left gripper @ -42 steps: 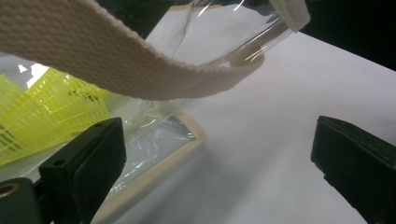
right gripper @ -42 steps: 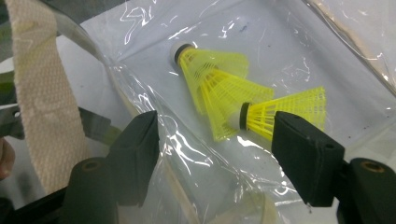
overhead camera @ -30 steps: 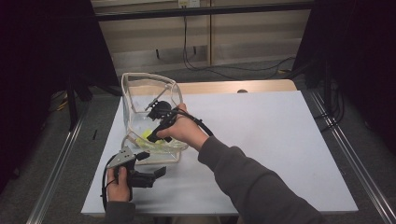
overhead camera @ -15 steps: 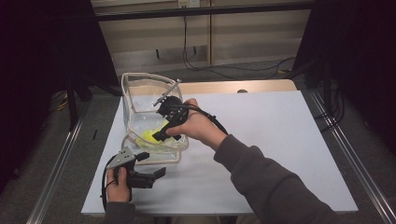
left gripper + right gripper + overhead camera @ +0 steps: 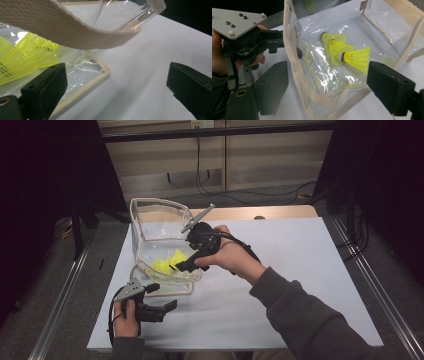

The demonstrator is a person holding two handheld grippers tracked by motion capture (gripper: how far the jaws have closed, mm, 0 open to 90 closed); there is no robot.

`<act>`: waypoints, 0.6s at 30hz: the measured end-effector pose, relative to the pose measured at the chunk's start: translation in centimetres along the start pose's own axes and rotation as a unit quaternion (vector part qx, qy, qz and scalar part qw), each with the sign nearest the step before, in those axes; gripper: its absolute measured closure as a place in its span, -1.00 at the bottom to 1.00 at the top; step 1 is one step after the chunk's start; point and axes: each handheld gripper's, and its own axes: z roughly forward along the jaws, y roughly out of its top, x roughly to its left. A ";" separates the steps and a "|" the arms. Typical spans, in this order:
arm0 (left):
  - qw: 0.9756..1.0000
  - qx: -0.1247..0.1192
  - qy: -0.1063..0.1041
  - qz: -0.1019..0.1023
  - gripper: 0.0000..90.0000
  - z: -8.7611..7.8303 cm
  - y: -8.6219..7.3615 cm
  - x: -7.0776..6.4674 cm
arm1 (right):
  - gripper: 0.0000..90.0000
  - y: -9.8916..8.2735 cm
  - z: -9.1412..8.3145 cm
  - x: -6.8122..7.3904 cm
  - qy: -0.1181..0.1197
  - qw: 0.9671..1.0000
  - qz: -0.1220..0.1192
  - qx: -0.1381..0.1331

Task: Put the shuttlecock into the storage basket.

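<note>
A clear plastic bag [image 5: 150, 227] with beige trim stands on the white table [image 5: 280, 270], with yellow shuttlecocks [image 5: 167, 263] on its bottom. My right gripper [image 5: 177, 266] hovers tilted over the bag's front rim. Its jaws have just been opening and stand wide, nothing pressed between them. In the right gripper view the shuttlecocks [image 5: 344, 53] lie behind the bag's wall [image 5: 312, 67], beyond the right gripper [image 5: 329, 82]. My left gripper [image 5: 162, 296] rests open beside the bag's near corner. The bag's beige strap [image 5: 62, 32] arches over the left gripper [image 5: 117, 82], and a shuttlecock [image 5: 25, 57] shows through the plastic.
The table's right half stretches bare to its edges. Metal rails [image 5: 60, 300] run along both sides of the table. Cables [image 5: 210, 195] lie on the floor behind the far edge. A person's right sleeve [image 5: 310, 320] crosses the near right of the table.
My right gripper has lifted up and back out of the bag toward the right, leaving the yellow shuttlecocks inside. The left gripper has kept still.
</note>
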 end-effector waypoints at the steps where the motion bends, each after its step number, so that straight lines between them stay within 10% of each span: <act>1: 1.000 0.000 0.000 0.000 -0.93 0.0 0.0 0.0 | -0.62 -0.2 -0.2 -0.1 -0.001 1.000 0.000 -0.001; 18: 1.000 0.002 0.001 -0.001 -0.93 0.0 0.0 0.0 | -0.64 -4.1 -3.1 -1.5 -0.011 1.000 -0.002 -0.025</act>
